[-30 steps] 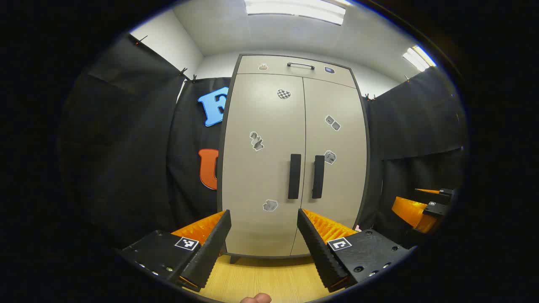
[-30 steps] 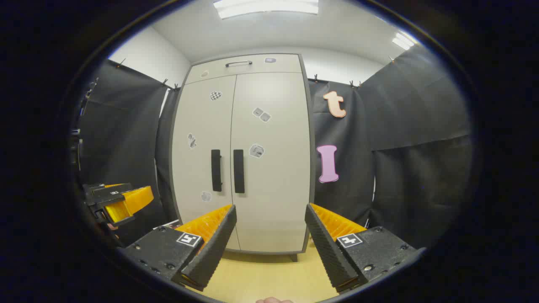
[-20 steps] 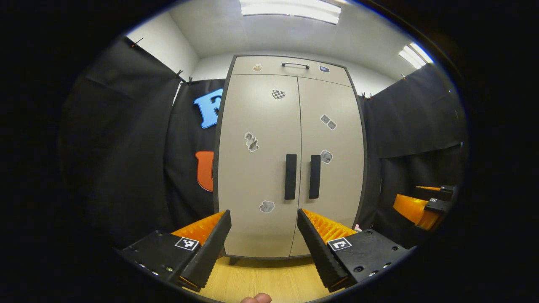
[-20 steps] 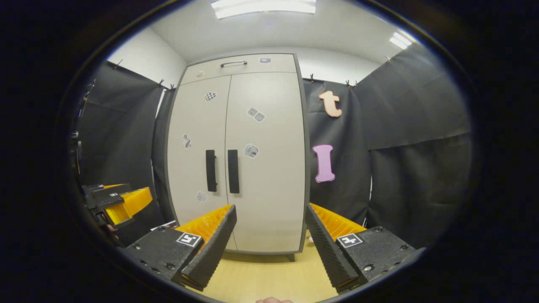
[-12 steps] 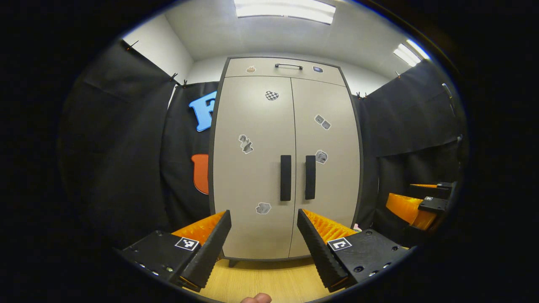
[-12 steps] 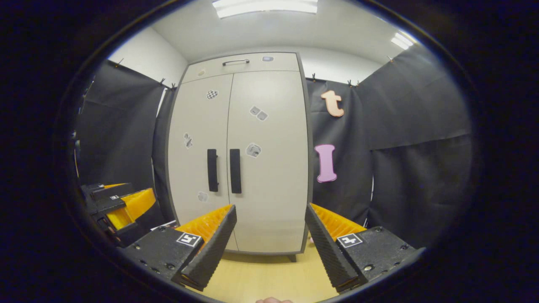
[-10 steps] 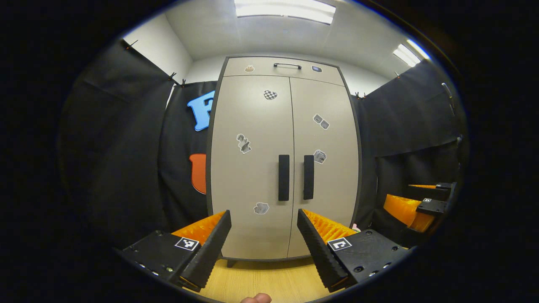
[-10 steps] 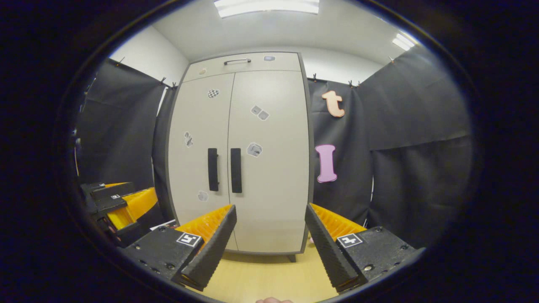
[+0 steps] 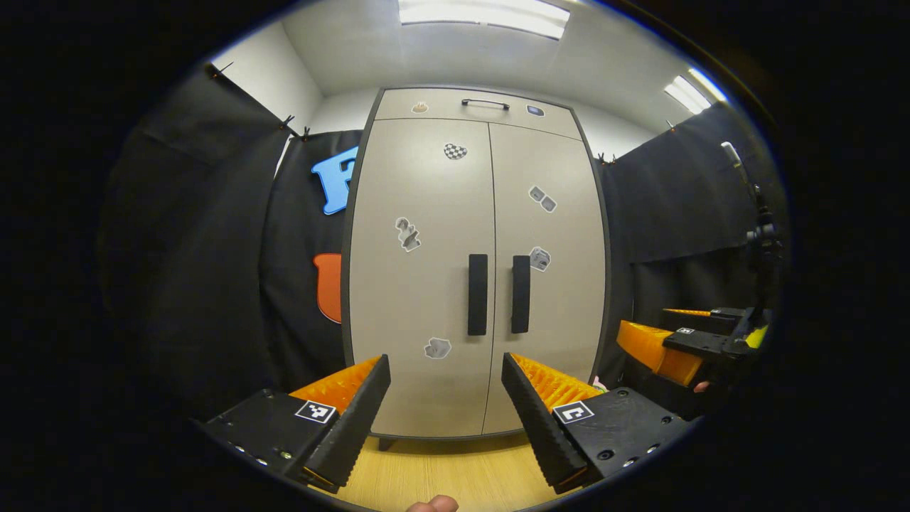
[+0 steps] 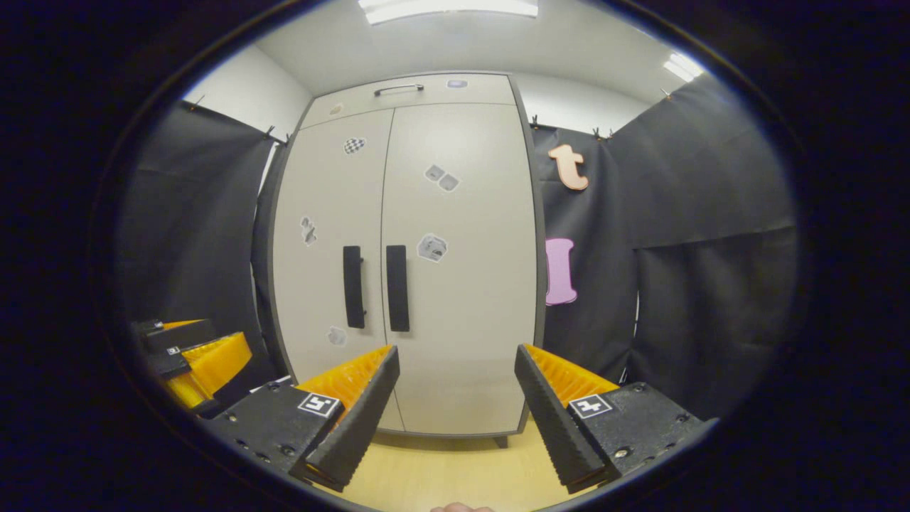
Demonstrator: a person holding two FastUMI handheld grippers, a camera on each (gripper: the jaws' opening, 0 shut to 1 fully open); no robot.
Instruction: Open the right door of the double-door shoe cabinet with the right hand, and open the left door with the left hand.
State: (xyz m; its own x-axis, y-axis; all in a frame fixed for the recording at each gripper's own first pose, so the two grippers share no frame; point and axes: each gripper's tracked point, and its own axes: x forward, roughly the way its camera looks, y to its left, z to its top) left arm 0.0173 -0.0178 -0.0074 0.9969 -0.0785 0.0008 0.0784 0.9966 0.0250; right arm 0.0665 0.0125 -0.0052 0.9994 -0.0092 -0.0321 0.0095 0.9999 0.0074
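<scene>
A tall beige double-door shoe cabinet (image 9: 426, 284) (image 10: 469, 299) stands ahead with both doors closed. Two black vertical handles sit side by side at the middle seam: the left door's handle (image 9: 478, 294) (image 10: 353, 286) and the right door's handle (image 9: 520, 294) (image 10: 397, 288). My left gripper (image 9: 446, 412) is open, well short of the cabinet, with nothing between its fingers. My right gripper (image 10: 456, 409) is open too, also at a distance and holding nothing. In the left gripper view the right gripper (image 9: 668, 345) shows at the right edge; in the right gripper view the left gripper (image 10: 195, 359) shows at the lower left.
A shallow drawer with a metal handle (image 9: 485, 104) (image 10: 398, 88) tops the cabinet. Black cloth walls (image 9: 206, 270) (image 10: 704, 270) flank it on both sides. A pale wooden floor (image 9: 441, 473) runs up to the cabinet's base. A stand with a clamp (image 9: 761, 235) rises at the far right.
Both grippers have moved closer to the cabinet, which looms larger. The right gripper has come forward in the left gripper view. Both stay open and the doors stay closed.
</scene>
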